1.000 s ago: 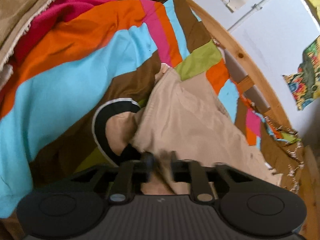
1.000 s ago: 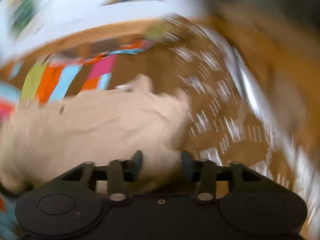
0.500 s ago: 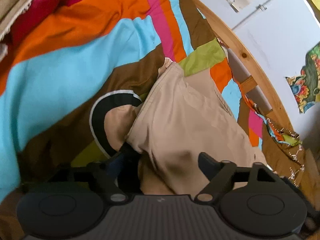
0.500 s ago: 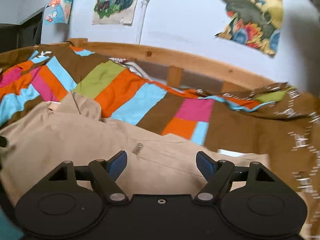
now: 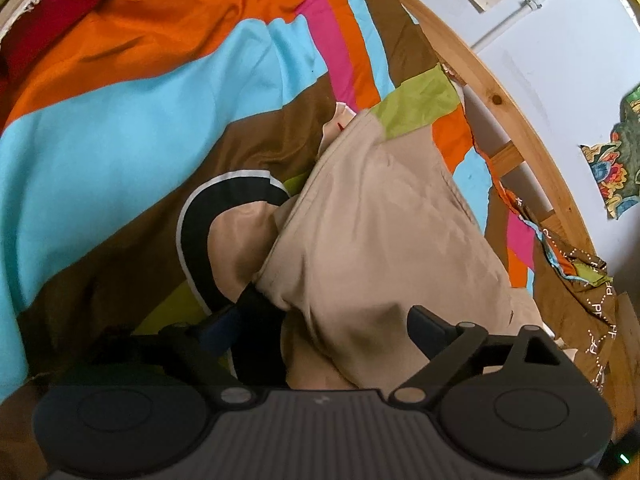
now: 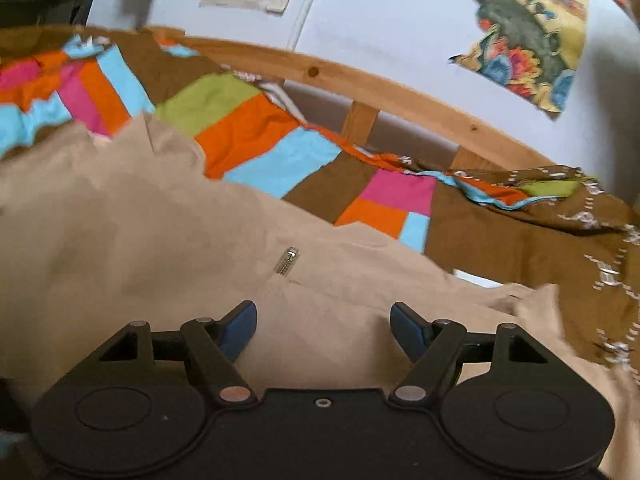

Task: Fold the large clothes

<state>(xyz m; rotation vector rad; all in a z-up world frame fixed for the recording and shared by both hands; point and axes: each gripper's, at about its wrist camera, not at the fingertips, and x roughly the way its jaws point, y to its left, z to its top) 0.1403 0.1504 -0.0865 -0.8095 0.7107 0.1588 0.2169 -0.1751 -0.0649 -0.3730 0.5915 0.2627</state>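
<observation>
While the beige garment (image 5: 380, 240) lies bunched on the patchwork bedspread (image 5: 140, 120), the fold looks barely begun.

The cloth spreads ahead of and beneath both sets of jaws, with its black-trimmed collar (image 5: 200, 232) ahead of the left finger; the left gripper (image 5: 320, 328) and right gripper (image 6: 324, 324) stand wide apart, holding nothing, a small zipper pull (image 6: 288, 261) just ahead of the right jaws. Flattening, folding and squaring apparently remain.
</observation>
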